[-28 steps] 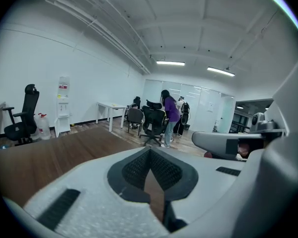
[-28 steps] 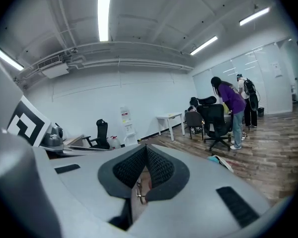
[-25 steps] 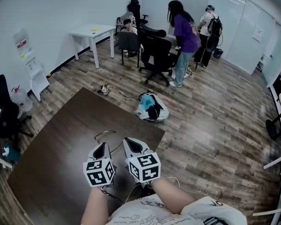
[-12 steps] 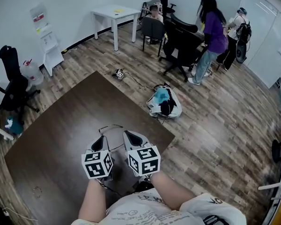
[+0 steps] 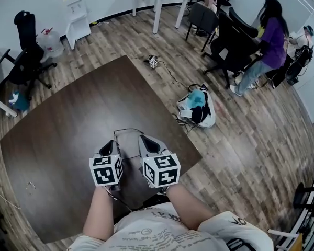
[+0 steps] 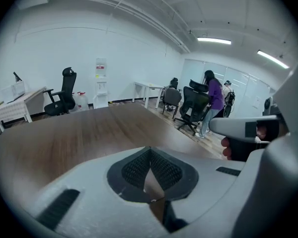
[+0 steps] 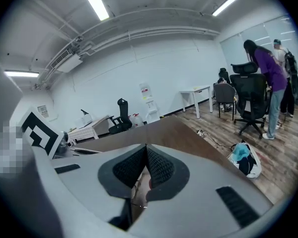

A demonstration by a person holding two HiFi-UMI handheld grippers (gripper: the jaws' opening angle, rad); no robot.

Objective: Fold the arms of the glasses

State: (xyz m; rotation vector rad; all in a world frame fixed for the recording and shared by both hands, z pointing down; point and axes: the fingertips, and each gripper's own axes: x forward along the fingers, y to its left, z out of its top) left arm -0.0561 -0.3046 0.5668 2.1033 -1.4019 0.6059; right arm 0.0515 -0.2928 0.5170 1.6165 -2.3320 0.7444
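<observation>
1. Head view: the glasses (image 5: 126,134) lie on the table (image 5: 68,119), just ahead of the left gripper (image 5: 109,146) and right gripper (image 5: 146,140). Step in hand: approach. The next move likely requires opening the jaws.
2. Left gripper view: jaws closed, empty.
3. Right gripper view: jaws closed, empty.
4. Since one second ago, the glasses have not moved and the head camera has tilted further down.

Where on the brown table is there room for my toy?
Bare: the far half of the table, beyond the glasses. Crowded: the near part, where the left gripper and right gripper sit by the glasses.
</observation>
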